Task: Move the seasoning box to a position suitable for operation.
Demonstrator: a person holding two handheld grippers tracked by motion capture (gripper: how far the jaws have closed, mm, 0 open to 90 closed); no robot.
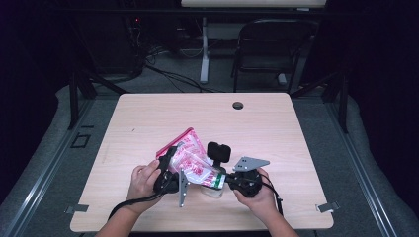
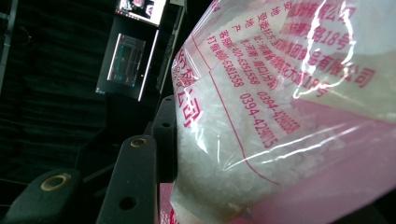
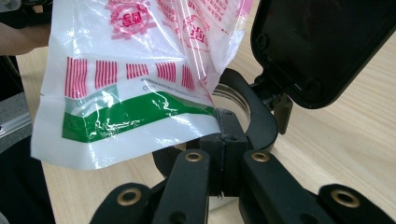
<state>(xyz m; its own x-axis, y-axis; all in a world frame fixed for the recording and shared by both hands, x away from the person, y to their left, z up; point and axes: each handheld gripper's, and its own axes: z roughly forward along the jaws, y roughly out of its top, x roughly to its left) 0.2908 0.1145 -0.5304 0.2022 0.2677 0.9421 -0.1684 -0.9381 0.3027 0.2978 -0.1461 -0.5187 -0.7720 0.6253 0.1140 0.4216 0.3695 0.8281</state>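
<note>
**Printed bag held over the jar at the bench's near edge**

The wooden bench (image 1: 276, 128) carries everything near its front edge. A clear plastic bag (image 1: 192, 165) with red print and white granules hangs tilted between both hands. The left gripper (image 1: 170, 170) grasps the bag's upper body. The right gripper (image 1: 228, 181) is clenched on the bag's lower corner, above a black-lidded jar (image 1: 217, 190), lid flipped open.

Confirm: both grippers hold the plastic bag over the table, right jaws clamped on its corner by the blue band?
Not quite: the band is green, not blue, as the right gripper view shows. The rest holds: both grippers hold the plastic bag over the table, right gripper clamped on its corner.
</note>
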